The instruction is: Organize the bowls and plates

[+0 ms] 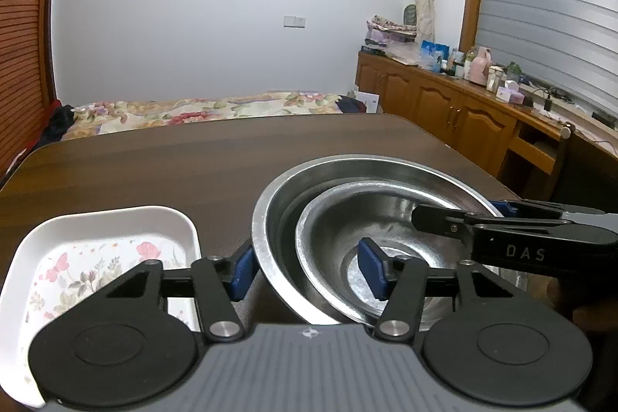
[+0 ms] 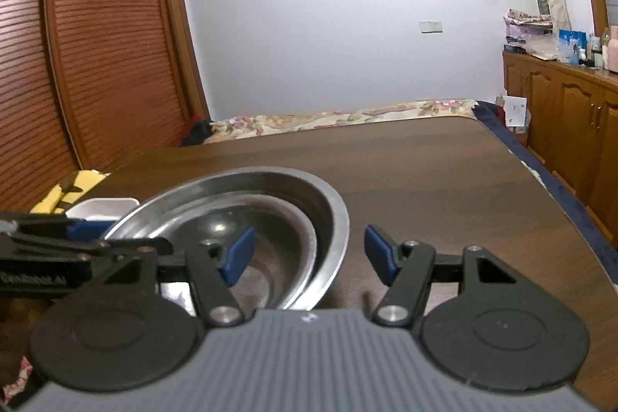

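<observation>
Left claw stands part open astride the near-left rims of two nested steel bowls; one blue pad sits outside the large bowl, the other inside the small bowl; whether either pad presses metal cannot be told; right claw likewise part open, straddling the opposite side; its left pad hangs inside the bowls, its right pad stands clear of the large bowl's outer wall with tabletop showing between; small bowl lies tilted within the large one, off-centre; both rest on the dark wood tabletop; white floral tray lies on the tabletop just left of the bowls, apart from them; beyond the tabletop, a bed with flowered cover; wooden cabinets along the right wall, their top crowded with bottles and boxes.
</observation>
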Motion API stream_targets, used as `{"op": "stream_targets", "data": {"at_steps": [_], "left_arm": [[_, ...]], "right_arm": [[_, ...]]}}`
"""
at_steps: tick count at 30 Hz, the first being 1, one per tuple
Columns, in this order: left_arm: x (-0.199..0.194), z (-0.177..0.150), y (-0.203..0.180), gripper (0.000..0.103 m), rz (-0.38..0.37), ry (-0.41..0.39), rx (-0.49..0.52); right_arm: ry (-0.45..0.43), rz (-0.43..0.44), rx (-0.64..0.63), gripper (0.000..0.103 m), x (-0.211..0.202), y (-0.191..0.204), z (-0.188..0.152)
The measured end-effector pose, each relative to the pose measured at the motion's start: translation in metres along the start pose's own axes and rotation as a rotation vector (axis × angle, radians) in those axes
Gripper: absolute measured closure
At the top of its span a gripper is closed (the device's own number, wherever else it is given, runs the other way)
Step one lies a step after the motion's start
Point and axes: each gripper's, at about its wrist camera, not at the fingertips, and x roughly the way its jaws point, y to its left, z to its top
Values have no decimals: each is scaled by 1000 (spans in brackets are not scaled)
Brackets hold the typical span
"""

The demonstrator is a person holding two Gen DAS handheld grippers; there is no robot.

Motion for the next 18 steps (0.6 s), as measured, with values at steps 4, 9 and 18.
{"op": "stream_targets", "data": {"at_steps": [4,9,18], "left_arm": [[2,-3,1,57,4,7,-8],[1,-4,1,62,15,6,-15],[-7,5,-3,66,29,-9,-18]], "right_arm": [[14,21,22,52,0,0,-3],[27,32,24,58,1,5,-10],[-30,11,7,66,-9,7,-4]]}}
